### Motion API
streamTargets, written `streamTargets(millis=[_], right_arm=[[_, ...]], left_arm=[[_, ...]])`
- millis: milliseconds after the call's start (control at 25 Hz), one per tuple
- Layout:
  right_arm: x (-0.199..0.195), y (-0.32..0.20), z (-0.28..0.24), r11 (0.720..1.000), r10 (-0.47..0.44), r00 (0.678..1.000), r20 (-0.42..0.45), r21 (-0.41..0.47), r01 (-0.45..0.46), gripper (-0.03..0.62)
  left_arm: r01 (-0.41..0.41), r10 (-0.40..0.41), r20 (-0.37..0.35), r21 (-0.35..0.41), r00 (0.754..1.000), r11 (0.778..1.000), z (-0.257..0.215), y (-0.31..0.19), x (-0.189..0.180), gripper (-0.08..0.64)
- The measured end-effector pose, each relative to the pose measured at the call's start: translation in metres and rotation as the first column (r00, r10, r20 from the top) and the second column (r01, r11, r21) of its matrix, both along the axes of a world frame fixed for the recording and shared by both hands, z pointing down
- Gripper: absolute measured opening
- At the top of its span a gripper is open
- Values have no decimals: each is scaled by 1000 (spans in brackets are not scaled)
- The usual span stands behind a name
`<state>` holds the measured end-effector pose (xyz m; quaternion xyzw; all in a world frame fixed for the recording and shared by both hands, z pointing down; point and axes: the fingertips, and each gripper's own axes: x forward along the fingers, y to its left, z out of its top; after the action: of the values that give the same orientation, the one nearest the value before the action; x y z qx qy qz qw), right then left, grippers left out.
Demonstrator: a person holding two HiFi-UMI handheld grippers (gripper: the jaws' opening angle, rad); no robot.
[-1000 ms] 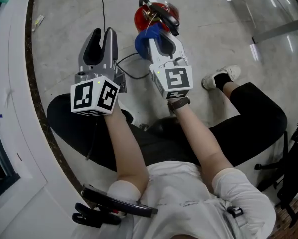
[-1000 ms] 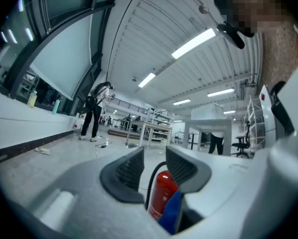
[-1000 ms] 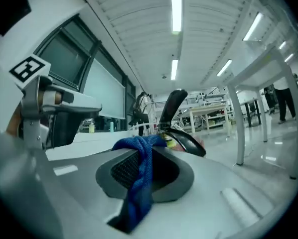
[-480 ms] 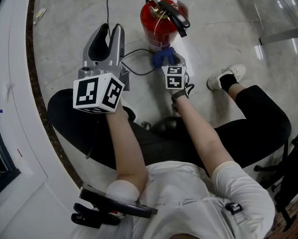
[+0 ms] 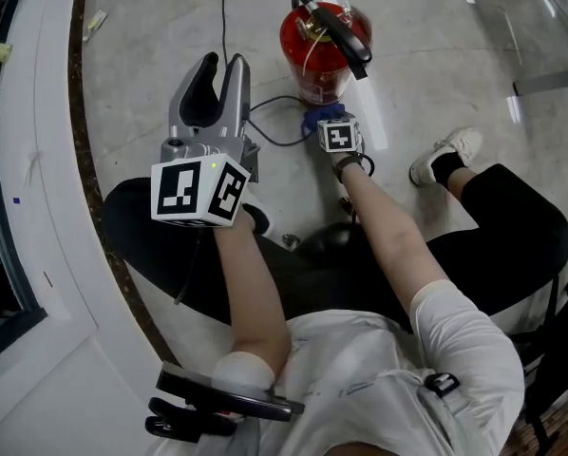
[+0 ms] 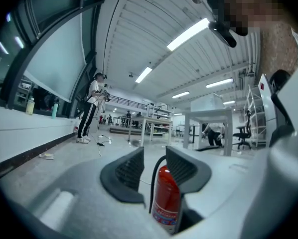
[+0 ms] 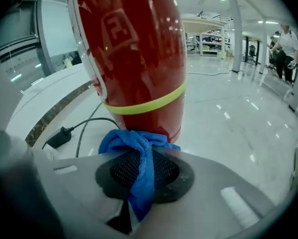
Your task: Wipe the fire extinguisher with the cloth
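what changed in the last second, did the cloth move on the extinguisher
Yes. The right gripper, shut on the blue cloth, slid down the side of the fire extinguisher, from near the handle to its base. Nothing was let go. The left gripper stayed open to the left, holding nothing, and the extinguisher stayed upright.

Cloth [image 7: 135, 142] at extinguisher [image 5: 322, 57] base, left tongs [image 5: 223, 63] leftward.

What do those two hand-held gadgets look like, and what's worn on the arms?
The left gripper and right gripper: grey plastic bodies, two curved jaws with black ribbed pads, each carrying a white cube of black square markers. Arms bare below short white shirt sleeves.
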<state>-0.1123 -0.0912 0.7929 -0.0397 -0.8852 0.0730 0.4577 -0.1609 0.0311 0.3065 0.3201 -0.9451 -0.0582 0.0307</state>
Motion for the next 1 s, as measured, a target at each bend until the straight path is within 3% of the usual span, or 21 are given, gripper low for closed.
streamTargets(millis=[160,240,320,400,520,640,720,880,960,1000], right_arm=[[5,-12,-42,996,76,996,39,-59,-74,49],[7,-15,-94,993,72,989,127,-107,-59,49],[7,-25,-159,977,122,958,260,-202,-70,49],[8,-40,-235,940,230,878,419,-328,-89,49],[11,-50,-331,891,328,722,609,-454,-22,49],[4,-46,-374,870,325,647,690,-486,81,49],[-2,-42,-384,887,294,626,722,-450,102,48],[-7,-36,-381,904,289,614,735,-420,77,49],[-8,-39,-364,924,267,636,724,-379,43,48],[-8,-40,-349,937,244,664,707,-349,27,48]], left_arm=[[12,-13,32,42,999,999,-16,1,3,138],[11,-14,47,73,999,997,-19,-1,6,138],[6,-10,45,86,999,996,-19,-6,10,138],[1,-5,44,93,999,996,-20,-11,14,137],[-5,-1,54,98,999,995,-24,-17,19,138],[-12,5,73,89,997,996,-30,-24,26,138],[-16,10,85,74,996,997,-35,-27,31,138],[-20,14,91,64,996,998,-39,-30,36,138],[-19,13,88,63,996,998,-38,-30,36,137],[-18,13,85,63,996,998,-36,-31,35,137]])
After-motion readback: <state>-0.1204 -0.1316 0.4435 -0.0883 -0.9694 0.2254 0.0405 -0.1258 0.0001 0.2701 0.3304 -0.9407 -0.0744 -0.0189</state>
